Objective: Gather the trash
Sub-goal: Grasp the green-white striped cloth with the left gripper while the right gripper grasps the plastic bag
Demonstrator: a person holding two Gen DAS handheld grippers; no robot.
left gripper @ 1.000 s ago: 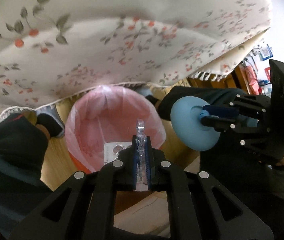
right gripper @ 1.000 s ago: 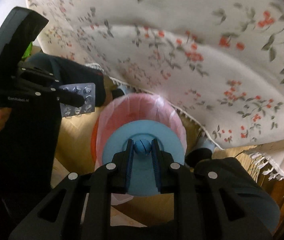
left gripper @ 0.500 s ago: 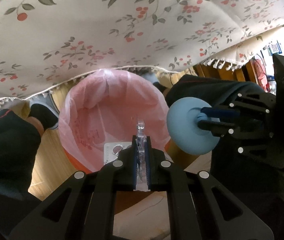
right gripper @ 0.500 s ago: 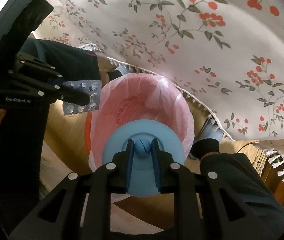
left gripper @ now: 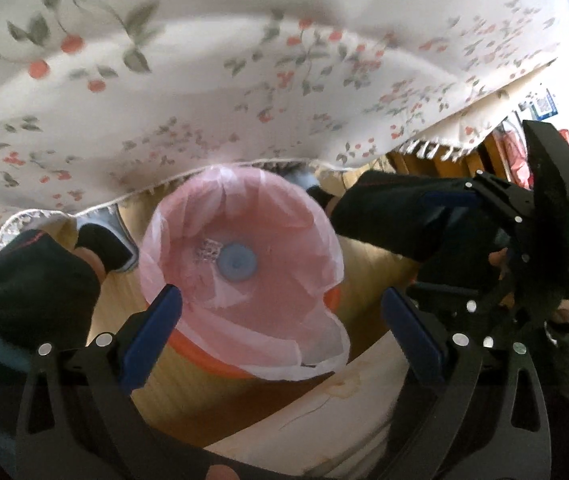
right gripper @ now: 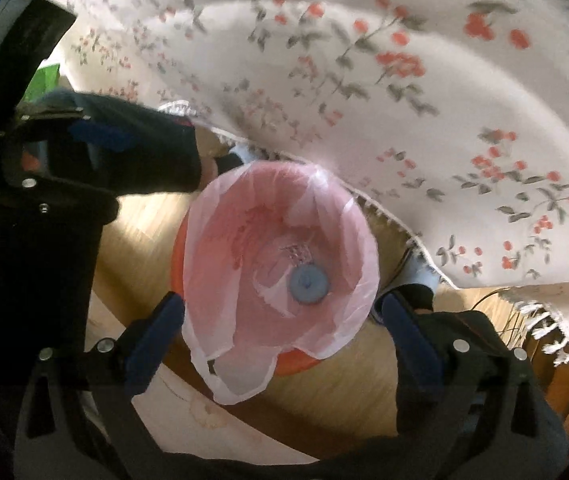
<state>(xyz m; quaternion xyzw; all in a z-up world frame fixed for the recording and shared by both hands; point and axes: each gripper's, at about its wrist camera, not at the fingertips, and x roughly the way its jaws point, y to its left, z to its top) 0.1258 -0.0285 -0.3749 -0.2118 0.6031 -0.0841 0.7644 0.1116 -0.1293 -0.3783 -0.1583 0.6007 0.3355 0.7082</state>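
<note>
A: What's changed over the bin (left gripper: 326, 300)?

B: Half a second back the left gripper (left gripper: 280, 314) pinched a blister pack and the right gripper (right gripper: 282, 318) clamped a blue disc. Now both pieces lie at the bottom of the pink liner (left gripper: 284, 216): the blister pack (left gripper: 207, 249) touching the left side of the blue disc (left gripper: 237, 262), as the left wrist view has it.

A: So that load is done?

B: I'd judge so; those two bits of trash are collected, and both tools are free for whatever else remains.

A: And the jaws?

B: Left gripper, above the bin's near rim: spread wide, blue pads (left gripper: 152, 326) apart, holding nothing, touching nothing. Right gripper, likewise over the bin: spread wide and empty, its pads (right gripper: 156, 334) either side of the opening.

A: Beyond the bin?

B: The flowered tablecloth (right gripper: 404, 100) hangs behind it.
</note>
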